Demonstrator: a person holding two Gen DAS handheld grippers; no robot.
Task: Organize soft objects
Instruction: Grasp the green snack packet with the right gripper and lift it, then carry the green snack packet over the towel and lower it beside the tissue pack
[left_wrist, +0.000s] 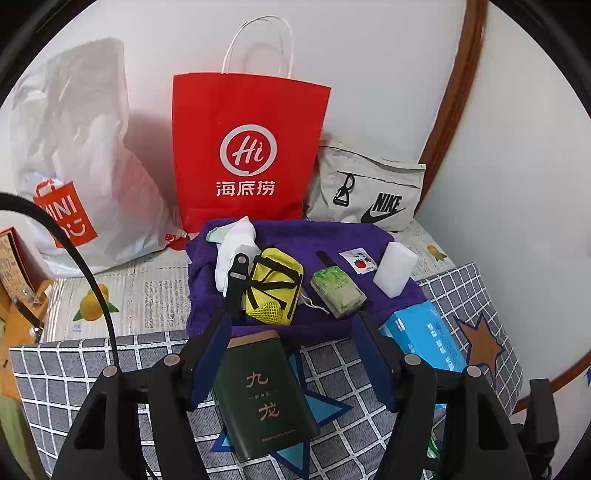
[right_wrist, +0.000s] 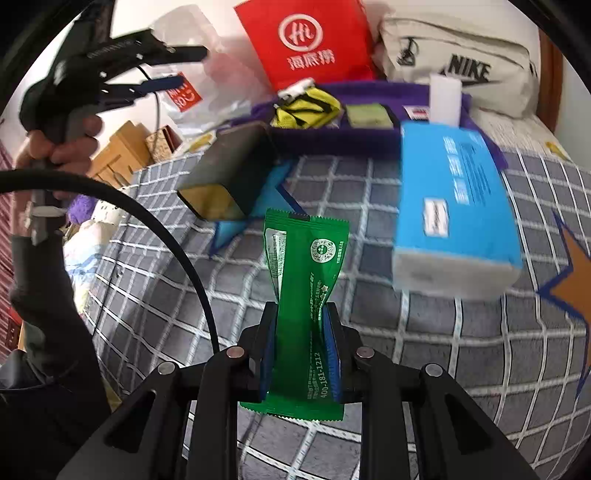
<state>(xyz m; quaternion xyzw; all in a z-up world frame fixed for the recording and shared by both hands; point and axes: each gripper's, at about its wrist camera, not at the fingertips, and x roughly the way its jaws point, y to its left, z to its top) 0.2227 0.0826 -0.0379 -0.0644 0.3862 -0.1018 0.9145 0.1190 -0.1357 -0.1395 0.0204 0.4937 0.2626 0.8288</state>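
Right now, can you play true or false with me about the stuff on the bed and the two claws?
1. The right claw is pinching a shiny green plastic snack packet. True.
2. The left claw is holding the dark green tin box. False: its fingers are spread open above the tin, holding nothing.
3. The yellow mesh pouch with black straps lies on the purple towel. True.
4. The red paper bag with white handles is lying flat. False: it stands upright against the wall.
5. The white foam block sits on the grey checked blanket. False: it stands on the purple towel.
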